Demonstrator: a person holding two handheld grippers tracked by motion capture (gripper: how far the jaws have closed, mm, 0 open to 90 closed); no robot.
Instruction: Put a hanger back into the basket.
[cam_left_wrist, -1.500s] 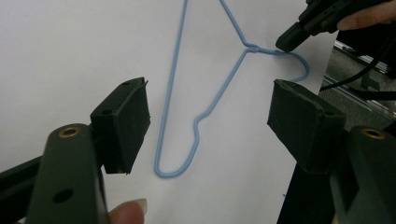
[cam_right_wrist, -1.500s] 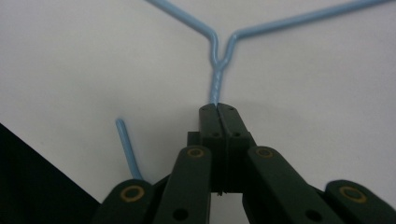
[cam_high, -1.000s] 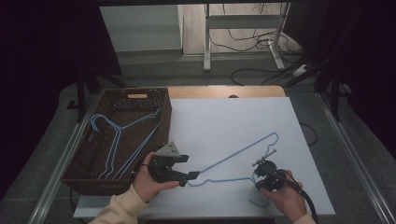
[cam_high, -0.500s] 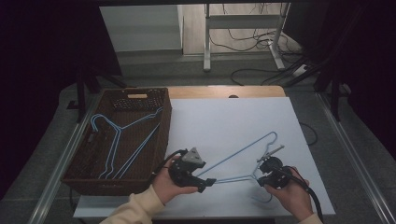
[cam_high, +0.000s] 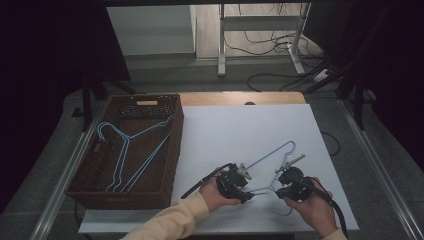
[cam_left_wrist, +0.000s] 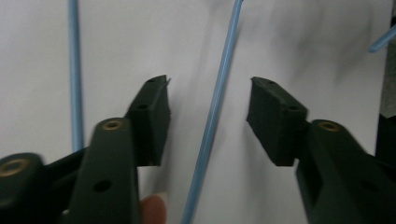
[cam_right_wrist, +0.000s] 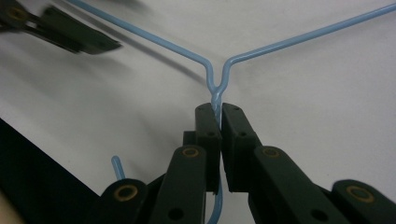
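A light blue wire hanger (cam_high: 267, 154) lies on the white table top (cam_high: 240, 130), near its front edge. My right gripper (cam_high: 278, 186) is shut on the hanger's twisted neck (cam_right_wrist: 215, 95), and the hook (cam_right_wrist: 116, 167) curls out below the jaws. My left gripper (cam_high: 246, 194) sits just left of it, over one arm of the hanger. In the left gripper view the jaws (cam_left_wrist: 208, 88) have just been closing. The wire (cam_left_wrist: 212, 126) runs between them without touching either pad. One jaw of the left gripper (cam_right_wrist: 70, 37) shows blurred in the right gripper view.
A dark wicker basket (cam_high: 172, 150) stands at the table's left side with a few blue hangers (cam_high: 125, 155) inside. Beyond the far wooden edge (cam_high: 240, 98), desk legs and cables (cam_high: 280, 75) are on the floor. The front edge lies just below both hands.
My left hand has moved right, from near the basket towards the right gripper, and its jaws have narrowed around the hanger wire. The right gripper has kept its hold on the neck.
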